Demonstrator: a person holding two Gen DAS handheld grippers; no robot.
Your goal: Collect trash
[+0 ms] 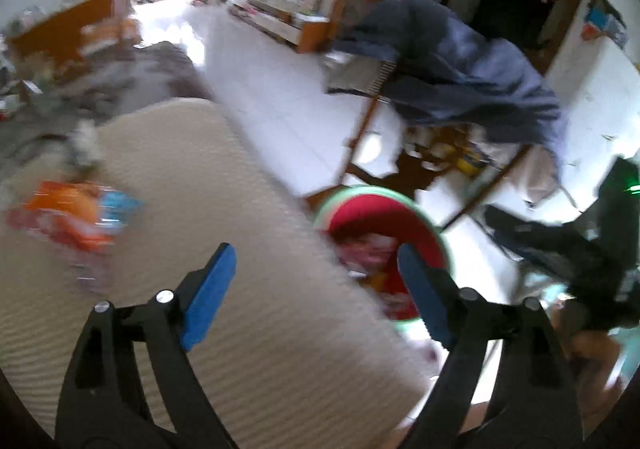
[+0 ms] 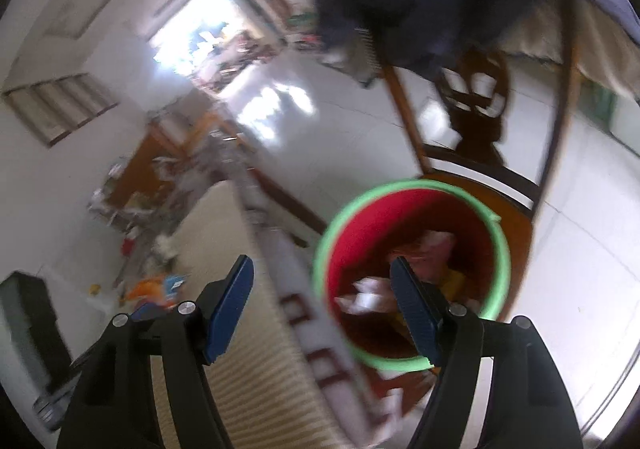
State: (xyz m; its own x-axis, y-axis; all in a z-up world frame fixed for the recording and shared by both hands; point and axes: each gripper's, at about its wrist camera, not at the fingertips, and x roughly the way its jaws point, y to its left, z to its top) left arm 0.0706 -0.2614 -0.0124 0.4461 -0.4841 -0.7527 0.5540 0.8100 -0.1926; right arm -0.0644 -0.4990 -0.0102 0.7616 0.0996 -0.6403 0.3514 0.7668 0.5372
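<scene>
Both views are smeared by motion blur, so fine detail cannot be told. The left gripper (image 1: 316,289) is seen with its 2 blue-padded fingers (image 1: 210,297) spread wide and nothing between them, above the edge of a cream ribbed surface (image 1: 248,329). The right gripper (image 2: 324,309) is likewise held with its fingers (image 2: 230,309) spread apart and empty, one over the ribbed surface and the other in front of the bucket. A red bucket with a green rim (image 2: 340,225) is placed just beside that surface, on a wooden chair seat (image 2: 516,225); crumpled white paper (image 2: 366,295) and pinkish and yellow scraps (too blurred to name) are seen lying inside it. An orange, red and blue wrapper (image 1: 76,217) is left on the ribbed surface, well apart from the bucket, with a pale crumpled piece (image 1: 84,145) beyond it. A dark blue cloth (image 1: 460,61) is draped over the chair back, above the bucket
</scene>
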